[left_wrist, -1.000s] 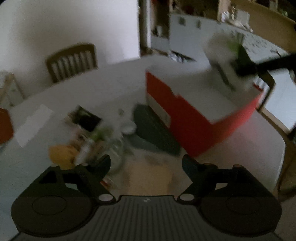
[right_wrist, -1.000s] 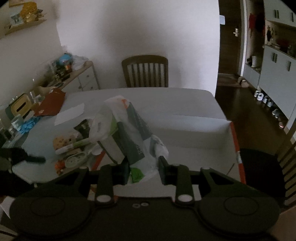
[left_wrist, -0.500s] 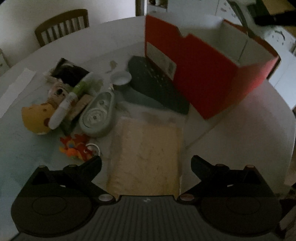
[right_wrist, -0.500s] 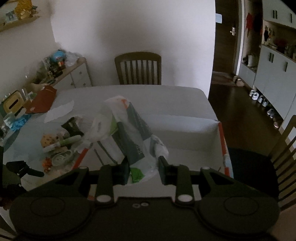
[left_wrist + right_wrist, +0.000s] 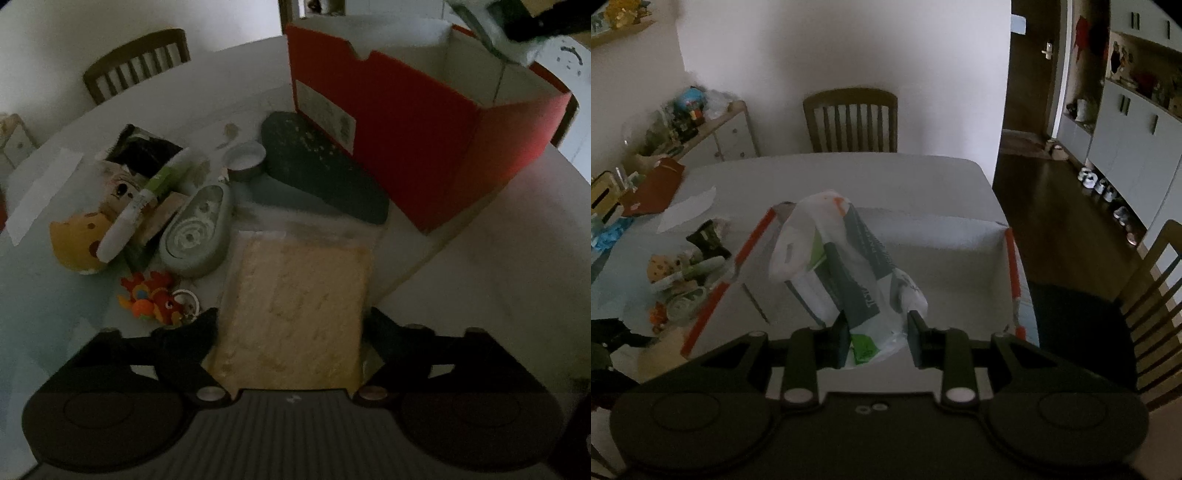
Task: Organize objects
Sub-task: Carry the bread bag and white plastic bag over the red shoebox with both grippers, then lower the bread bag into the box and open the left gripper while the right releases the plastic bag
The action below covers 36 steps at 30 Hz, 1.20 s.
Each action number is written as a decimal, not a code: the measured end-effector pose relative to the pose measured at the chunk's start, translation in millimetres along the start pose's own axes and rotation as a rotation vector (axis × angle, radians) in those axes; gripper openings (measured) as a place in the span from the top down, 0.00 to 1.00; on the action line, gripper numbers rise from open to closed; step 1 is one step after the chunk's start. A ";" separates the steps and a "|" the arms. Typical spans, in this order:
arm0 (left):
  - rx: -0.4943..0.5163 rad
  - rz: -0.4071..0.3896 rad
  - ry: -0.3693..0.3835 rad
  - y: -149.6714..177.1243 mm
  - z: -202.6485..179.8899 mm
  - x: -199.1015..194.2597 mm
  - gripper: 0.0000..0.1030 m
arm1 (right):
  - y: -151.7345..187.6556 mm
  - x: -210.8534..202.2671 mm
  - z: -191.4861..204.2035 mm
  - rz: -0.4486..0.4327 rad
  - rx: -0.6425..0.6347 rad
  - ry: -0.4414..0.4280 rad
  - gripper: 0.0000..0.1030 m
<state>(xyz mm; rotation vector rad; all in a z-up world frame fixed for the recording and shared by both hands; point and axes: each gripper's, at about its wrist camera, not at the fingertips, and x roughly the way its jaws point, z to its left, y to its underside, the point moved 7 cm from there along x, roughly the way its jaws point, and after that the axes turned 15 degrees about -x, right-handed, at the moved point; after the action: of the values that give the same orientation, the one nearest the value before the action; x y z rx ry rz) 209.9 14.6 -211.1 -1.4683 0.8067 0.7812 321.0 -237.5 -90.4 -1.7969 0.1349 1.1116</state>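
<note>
A white plastic bag (image 5: 846,266) printed in dark grey and green is gripped at its lower end between the fingers of the right claw (image 5: 878,339), which is clenched on it. The bag is held above the open red box (image 5: 1012,266), whose pale inside is seen beneath it. In the left wrist view the same bag (image 5: 495,26) appears at the top right corner, over the far wall of the red box (image 5: 406,122).

The left claw (image 5: 291,332) is lowered over a flat tan packet in clear wrap (image 5: 295,306) lying on the white desk (image 5: 498,277). Its jaws have just been closing, and the packet is seen between the two fingers; the left finger (image 5: 192,332) appears to meet the packet's edge, though a firm grip cannot be confirmed.

Beyond the packet, a dark green flat pouch (image 5: 321,173) lies against the foot of the box. To the left, a cluster of small things is gathered on the desk: a grey tape dispenser (image 5: 195,232), a small round tin (image 5: 245,160), a white and green tube (image 5: 144,206), a yellow soft toy (image 5: 74,243), a black packet (image 5: 144,153) and a red and orange toy keyring (image 5: 151,299). A sheet of white paper (image 5: 40,195) lies farther left.

A wooden chair (image 5: 851,122) is placed at the far side of the desk, against a white wall.
</note>
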 end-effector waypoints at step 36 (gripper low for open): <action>0.028 -0.139 0.166 -184.0 -125.4 -36.9 0.29 | 27.2 27.1 -15.8 0.129 -0.135 0.043 0.70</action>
<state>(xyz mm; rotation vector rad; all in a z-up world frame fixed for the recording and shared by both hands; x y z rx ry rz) 347.5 -103.5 -76.7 -1.5612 0.8268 0.5470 332.0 -253.9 -126.9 -1.9553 0.2082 1.1971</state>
